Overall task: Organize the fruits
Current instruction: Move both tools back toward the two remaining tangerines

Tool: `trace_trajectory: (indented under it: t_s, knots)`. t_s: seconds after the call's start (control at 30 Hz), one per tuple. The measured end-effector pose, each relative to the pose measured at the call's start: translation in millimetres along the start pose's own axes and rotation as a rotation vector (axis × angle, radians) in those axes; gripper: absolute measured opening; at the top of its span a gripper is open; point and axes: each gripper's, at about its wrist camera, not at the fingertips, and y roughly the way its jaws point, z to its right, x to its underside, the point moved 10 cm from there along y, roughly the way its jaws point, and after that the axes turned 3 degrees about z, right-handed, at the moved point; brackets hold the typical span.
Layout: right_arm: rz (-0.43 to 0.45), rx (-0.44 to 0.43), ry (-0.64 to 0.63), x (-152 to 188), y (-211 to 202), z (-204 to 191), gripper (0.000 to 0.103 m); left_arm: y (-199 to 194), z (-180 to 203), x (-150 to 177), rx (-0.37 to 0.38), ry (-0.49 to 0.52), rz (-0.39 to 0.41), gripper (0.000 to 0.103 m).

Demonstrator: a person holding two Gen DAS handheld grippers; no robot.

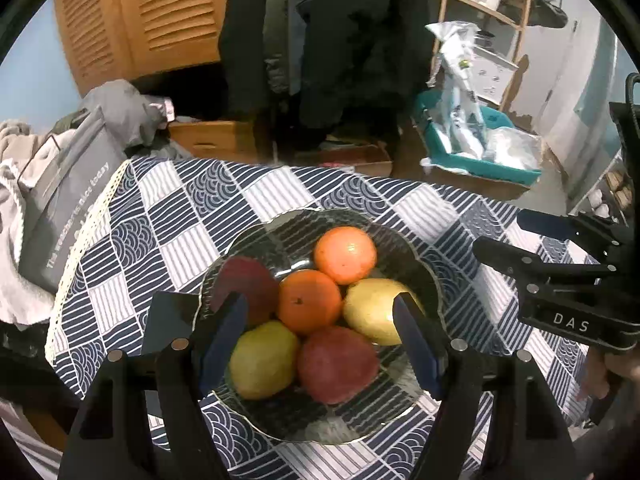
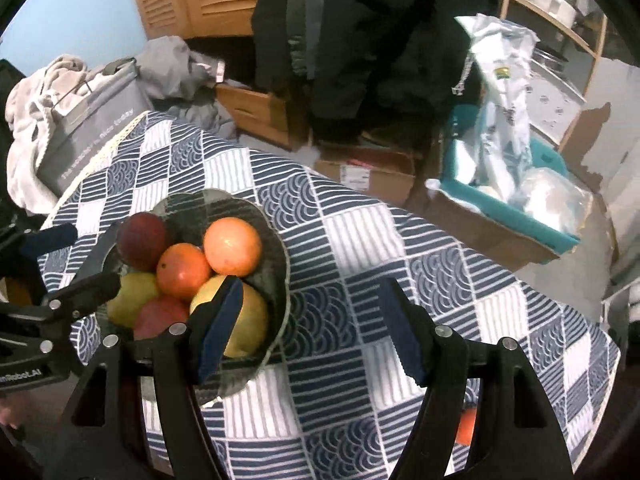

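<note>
- Underneath everything, the tabletop (image 1: 168, 216) wears a navy-and-white patchwork cloth with striped and wave-patterned squares and a pale lace edging along its left side.
- Next in size, a clear glass bowl (image 1: 430, 276) with a scalloped rim sits on the cloth, toward the tabletop's left half as the right wrist view shows it.
- Both grippers come after: the left gripper (image 1: 320, 334) hangs over the near part of the bowl with its blue-padded fingers spread wide and nothing between the pads; the right gripper (image 2: 310, 326) is likewise spread and empty, its left finger over the bowl's right rim and its right finger over bare cloth.
- Six fruits fill the bowl, touching one another: an orange (image 1: 345, 255) at the far side, a second orange (image 1: 309, 301) in the middle, a yellow fruit (image 1: 376, 310) on the right, another yellow fruit (image 1: 262, 360) at the near left, a red fruit (image 1: 336, 364) at the near right, and a darker red fruit (image 1: 248, 286) on the left.
- Smallest, an orange patch (image 2: 467, 426) shows behind the right gripper's right finger, possibly another fruit, though too hidden to be sure.
</note>
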Motion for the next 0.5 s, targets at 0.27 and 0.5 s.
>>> trace_trajectory:
  t_s: [0.27, 0.5]
  knots:
    - [0.023, 0.053, 0.026, 4.6, -28.7, 24.2, 0.071, -16.3, 22.1, -5.4, 0.01, 0.044, 0.03, 0.077]
    - [0.06, 0.097, 0.032, 11.6, -55.8, 42.4, 0.071, -32.3, 37.5, -10.8, 0.037, 0.044, 0.06, 0.077]
